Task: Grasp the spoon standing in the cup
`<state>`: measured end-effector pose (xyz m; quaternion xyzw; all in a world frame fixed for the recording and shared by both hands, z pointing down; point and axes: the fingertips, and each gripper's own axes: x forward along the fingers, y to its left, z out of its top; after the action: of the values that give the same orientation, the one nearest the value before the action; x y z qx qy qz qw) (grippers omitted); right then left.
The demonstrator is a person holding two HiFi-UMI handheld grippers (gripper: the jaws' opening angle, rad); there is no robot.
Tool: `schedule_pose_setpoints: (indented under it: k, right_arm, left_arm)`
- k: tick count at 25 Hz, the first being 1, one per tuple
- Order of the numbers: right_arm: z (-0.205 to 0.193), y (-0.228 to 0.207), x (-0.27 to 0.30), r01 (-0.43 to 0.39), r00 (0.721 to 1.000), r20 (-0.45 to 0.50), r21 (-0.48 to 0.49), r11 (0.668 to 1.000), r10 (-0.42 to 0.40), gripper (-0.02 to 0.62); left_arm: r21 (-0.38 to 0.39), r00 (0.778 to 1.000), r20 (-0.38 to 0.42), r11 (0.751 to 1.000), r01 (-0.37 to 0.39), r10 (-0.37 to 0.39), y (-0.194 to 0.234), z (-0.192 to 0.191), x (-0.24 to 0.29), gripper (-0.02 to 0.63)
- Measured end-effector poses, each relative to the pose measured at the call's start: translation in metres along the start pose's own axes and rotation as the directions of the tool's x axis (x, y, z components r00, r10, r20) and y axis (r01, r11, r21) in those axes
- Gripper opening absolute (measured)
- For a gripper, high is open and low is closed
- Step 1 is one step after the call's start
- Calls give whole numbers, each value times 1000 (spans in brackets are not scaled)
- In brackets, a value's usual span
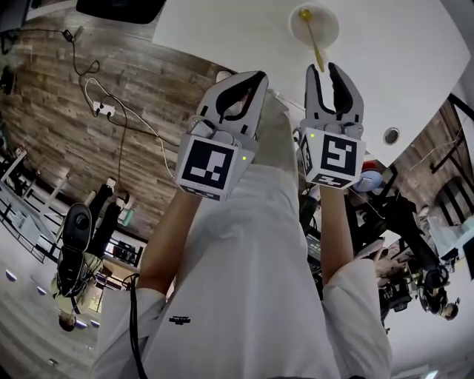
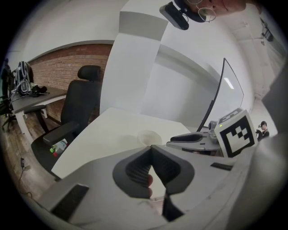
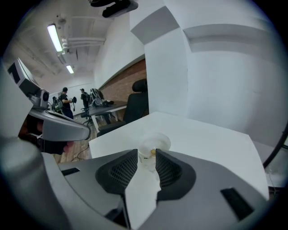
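Note:
A translucent white cup [image 1: 314, 21] stands on the white table [image 1: 222, 33] with a yellow spoon [image 1: 316, 46] leaning in it. In the head view my right gripper [image 1: 324, 68] points at the cup, open, and the spoon's handle end reaches just to its fingertips; I cannot tell if they touch. The right gripper view shows the cup [image 3: 155, 143] and a bit of yellow spoon [image 3: 153, 152] just beyond the gap of the right gripper [image 3: 146, 155]. My left gripper [image 1: 258, 75] hangs beside it, tips together, holding nothing. In its own view the left gripper [image 2: 150, 148] aims at the cup [image 2: 149, 136].
A black office chair [image 2: 80, 105] stands at the table's far side and a curved monitor [image 2: 227, 92] at its right. Cables and a power strip [image 1: 105, 109] lie on the wood floor. A round grommet [image 1: 391, 135] sits in the tabletop. People stand far off [image 3: 67, 101].

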<state>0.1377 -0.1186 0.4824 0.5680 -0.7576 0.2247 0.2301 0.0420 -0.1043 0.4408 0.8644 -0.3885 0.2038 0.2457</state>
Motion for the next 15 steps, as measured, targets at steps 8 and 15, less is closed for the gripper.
schedule_pose_setpoints:
  k: [8, 15]
  right_arm:
    - [-8, -11, 23, 44, 998, -35, -7, 999, -44, 104]
    - [-9, -18, 21, 84, 995, -57, -2, 996, -84, 41]
  left_arm:
    - [-36, 997, -79, 999, -2, 0, 1, -15, 5, 11]
    - [-35, 997, -83, 999, -5, 2, 8, -16, -1, 11]
